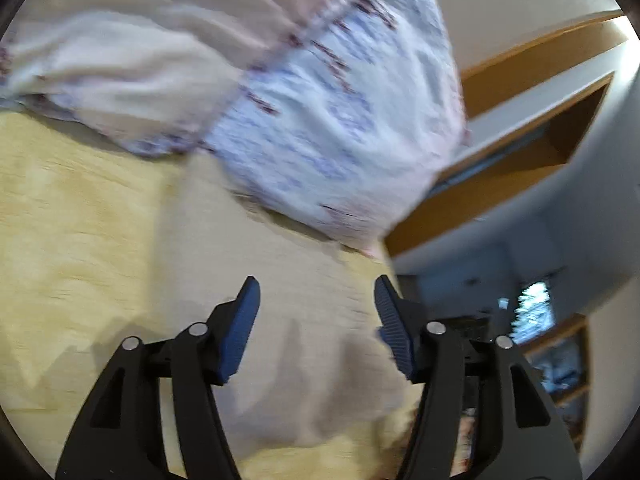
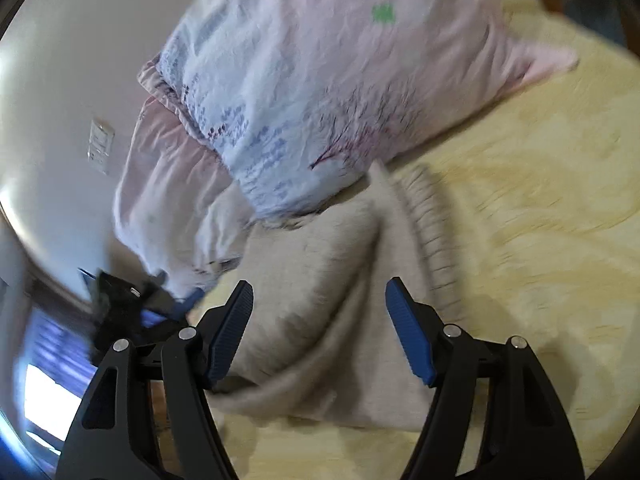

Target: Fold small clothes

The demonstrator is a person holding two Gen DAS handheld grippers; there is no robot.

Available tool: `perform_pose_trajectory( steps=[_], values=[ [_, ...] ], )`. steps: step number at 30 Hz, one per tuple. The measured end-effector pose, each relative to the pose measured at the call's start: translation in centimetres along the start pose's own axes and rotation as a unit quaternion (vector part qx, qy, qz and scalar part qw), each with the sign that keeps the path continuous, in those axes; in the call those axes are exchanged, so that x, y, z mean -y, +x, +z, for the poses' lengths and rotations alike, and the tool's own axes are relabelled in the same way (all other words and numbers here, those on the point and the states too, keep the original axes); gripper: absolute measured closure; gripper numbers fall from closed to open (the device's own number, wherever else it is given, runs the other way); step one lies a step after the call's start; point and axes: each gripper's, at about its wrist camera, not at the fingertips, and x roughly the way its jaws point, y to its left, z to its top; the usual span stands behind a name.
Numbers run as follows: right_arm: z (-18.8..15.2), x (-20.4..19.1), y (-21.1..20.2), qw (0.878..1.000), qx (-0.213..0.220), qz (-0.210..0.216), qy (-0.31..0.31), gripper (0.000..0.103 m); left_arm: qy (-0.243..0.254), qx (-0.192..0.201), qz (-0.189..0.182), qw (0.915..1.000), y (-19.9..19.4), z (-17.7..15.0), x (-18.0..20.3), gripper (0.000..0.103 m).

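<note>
A beige knitted garment [image 2: 328,288] lies rumpled on the yellow bedspread [image 2: 520,200], with a ribbed edge toward the pillow. It also shows in the left wrist view [image 1: 280,280] as a flat beige patch. My right gripper [image 2: 320,320] is open just above the garment, holding nothing. My left gripper [image 1: 316,320] is open over the same garment, empty. The left gripper also shows in the right wrist view [image 2: 160,308] at the left, near the garment's edge.
A pink and blue patterned pillow [image 2: 312,92] leans at the head of the bed, and also appears in the left wrist view [image 1: 320,120]. Wooden shelving [image 1: 520,160] stands beyond the bed edge. A white wall with a switch plate [image 2: 100,144] is at left.
</note>
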Motion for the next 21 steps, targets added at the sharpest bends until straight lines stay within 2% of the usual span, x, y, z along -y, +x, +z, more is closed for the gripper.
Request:
perform_pose_trajectory(
  steps=[4,7,9,13,15,16,18,21],
  values=[
    [0.4,-0.3,3.0,0.998,-0.060,-0.030,0.016,0.032,-0.012,-0.022,0.050,0.9985,0.9,-0.8,-2.2,0.038],
    [0.3,-0.2,4.6,0.995,-0.089,-0.029,0.027,0.034,-0.027,-0.039,0.062,0.9970,1.8,-1.5,-3.9,0.036],
    [0.3,0.1,5.4,0.994,-0.099,-0.024,0.042,0.038,-0.028,-0.048,0.070,0.9960,2.4,-2.0,-4.4,0.035],
    [1.5,1.5,6.0,0.993,-0.082,-0.002,0.079,0.056,-0.034,-0.067,0.074,0.9945,3.5,-2.9,-4.8,0.034],
    [1.9,1.7,6.6,0.994,-0.079,-0.011,0.078,0.074,-0.040,-0.070,0.071,0.9942,3.7,-3.2,-5.0,0.033],
    [1.9,1.7,6.7,0.995,-0.075,-0.015,0.068,0.083,-0.043,-0.070,0.070,0.9942,3.8,-3.2,-5.0,0.032],
    [1.8,0.7,6.4,0.997,-0.060,-0.028,0.029,0.085,-0.042,-0.070,0.070,0.9942,3.8,-3.0,-4.9,0.031],
    [1.5,-2.9,5.0,0.995,-0.015,-0.056,-0.085,0.087,-0.039,-0.066,0.072,0.9945,3.3,-2.8,-4.8,0.031]
  ],
)
